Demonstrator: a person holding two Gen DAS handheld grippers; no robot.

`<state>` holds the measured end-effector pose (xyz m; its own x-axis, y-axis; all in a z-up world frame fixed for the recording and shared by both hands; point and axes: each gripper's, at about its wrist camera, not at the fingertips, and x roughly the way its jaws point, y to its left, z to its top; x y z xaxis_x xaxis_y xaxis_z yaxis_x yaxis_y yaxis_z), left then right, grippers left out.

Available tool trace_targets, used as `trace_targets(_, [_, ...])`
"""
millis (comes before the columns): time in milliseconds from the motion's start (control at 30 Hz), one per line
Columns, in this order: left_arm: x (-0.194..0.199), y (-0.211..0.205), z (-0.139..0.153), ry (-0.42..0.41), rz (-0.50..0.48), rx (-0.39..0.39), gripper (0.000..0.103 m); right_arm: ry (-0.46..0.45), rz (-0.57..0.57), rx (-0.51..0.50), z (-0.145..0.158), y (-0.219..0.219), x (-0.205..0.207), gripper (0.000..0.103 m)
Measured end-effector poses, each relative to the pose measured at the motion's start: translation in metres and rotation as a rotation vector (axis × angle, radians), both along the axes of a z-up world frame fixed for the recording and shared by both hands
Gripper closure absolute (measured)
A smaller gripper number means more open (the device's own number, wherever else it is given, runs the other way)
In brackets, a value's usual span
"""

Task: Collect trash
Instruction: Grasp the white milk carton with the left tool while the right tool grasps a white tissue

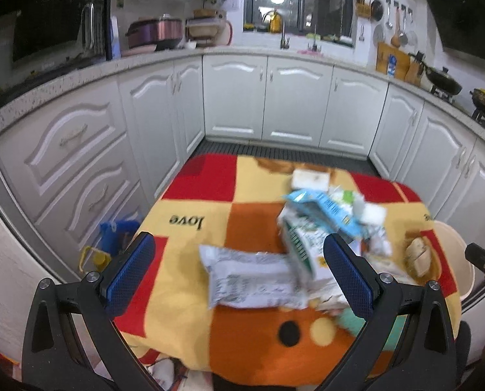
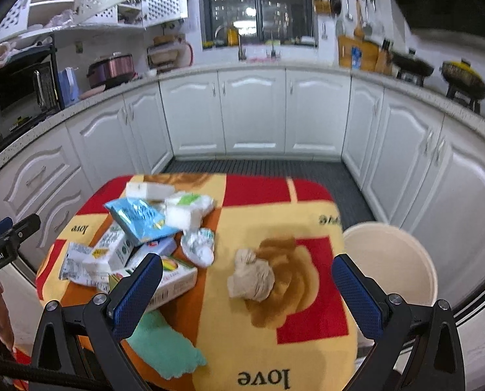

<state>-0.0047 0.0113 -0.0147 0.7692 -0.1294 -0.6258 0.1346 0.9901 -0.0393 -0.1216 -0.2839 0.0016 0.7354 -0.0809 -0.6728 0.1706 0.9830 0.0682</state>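
A small table under a red, orange and yellow cloth holds a pile of trash. In the left wrist view a grey-white wrapper lies between my fingers, with a white-green carton and a blue packet behind. My left gripper is open and empty above them. In the right wrist view a crumpled brown paper ball lies between the fingers of my right gripper, which is open and empty. The pile shows left of it: blue packet, cartons, a crumpled white wrapper, a green cloth.
A cream round bin stands on the floor at the table's right side, also showing in the left wrist view. White kitchen cabinets ring the room. A blue item and yellow bottle sit on the floor left of the table.
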Motion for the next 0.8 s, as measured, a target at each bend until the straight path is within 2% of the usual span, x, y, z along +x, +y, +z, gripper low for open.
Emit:
trace_targets(167, [0.011, 0.008, -0.017, 0.085, -0.020, -0.050, 0.001, 0.133, 0.040, 0.022, -0.019, 0.002, 0.016, 0.000])
trace_targets(500, [0.034, -0.027, -0.026, 0.181, -0.074, -0.093, 0.001, 0.117, 0.120, 0.044, -0.021, 0.006, 0.043, 0.000])
trace_targets(700, [0.053, -0.066, -0.033, 0.223, -0.113, -0.012, 0.001, 0.119, 0.158, 0.039, -0.020, 0.012, 0.085, 0.000])
trace_targets(800, [0.062, -0.079, -0.040, 0.244, -0.118, 0.035, 0.001, 0.137, 0.186, 0.072, -0.024, 0.014, 0.109, 0.003])
